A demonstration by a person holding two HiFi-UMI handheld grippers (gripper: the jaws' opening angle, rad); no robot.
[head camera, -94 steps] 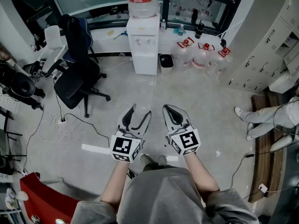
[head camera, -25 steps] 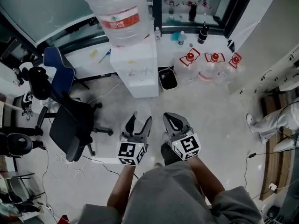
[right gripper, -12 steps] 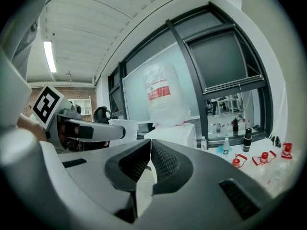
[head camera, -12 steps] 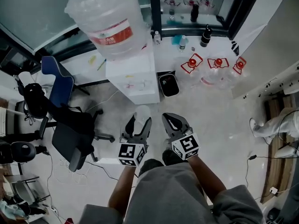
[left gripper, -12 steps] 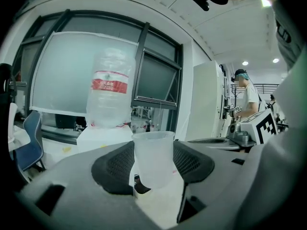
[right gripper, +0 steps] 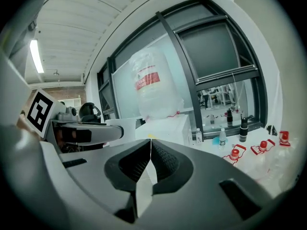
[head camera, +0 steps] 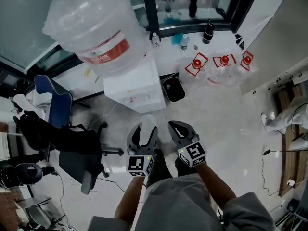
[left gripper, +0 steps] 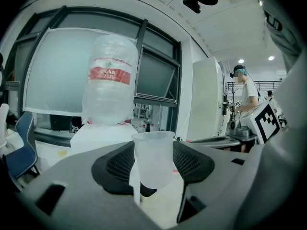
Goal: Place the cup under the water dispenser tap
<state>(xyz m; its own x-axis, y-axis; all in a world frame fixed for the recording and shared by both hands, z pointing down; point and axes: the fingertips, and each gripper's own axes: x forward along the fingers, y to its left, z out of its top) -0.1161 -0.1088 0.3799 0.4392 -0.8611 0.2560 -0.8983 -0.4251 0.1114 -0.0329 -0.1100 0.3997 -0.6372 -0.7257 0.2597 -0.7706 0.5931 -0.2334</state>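
A translucent plastic cup stands upright between the pads of my left gripper, which is shut on it. The cup's rim shows above the jaws in the head view. Ahead and slightly left stands the white water dispenser, with a big clear bottle on top and its taps on the front face. In the left gripper view the bottle rises just behind the cup. My right gripper is level with the left one, its jaws shut on nothing.
A black bin sits right of the dispenser, and three spare water bottles with red caps lie further right. An office chair stands at the left. A person's leg and floor cables are at the right.
Both grippers have moved forward together toward the dispenser, the cup still in the left one. The dispenser and its bottle now loom larger and nearer.
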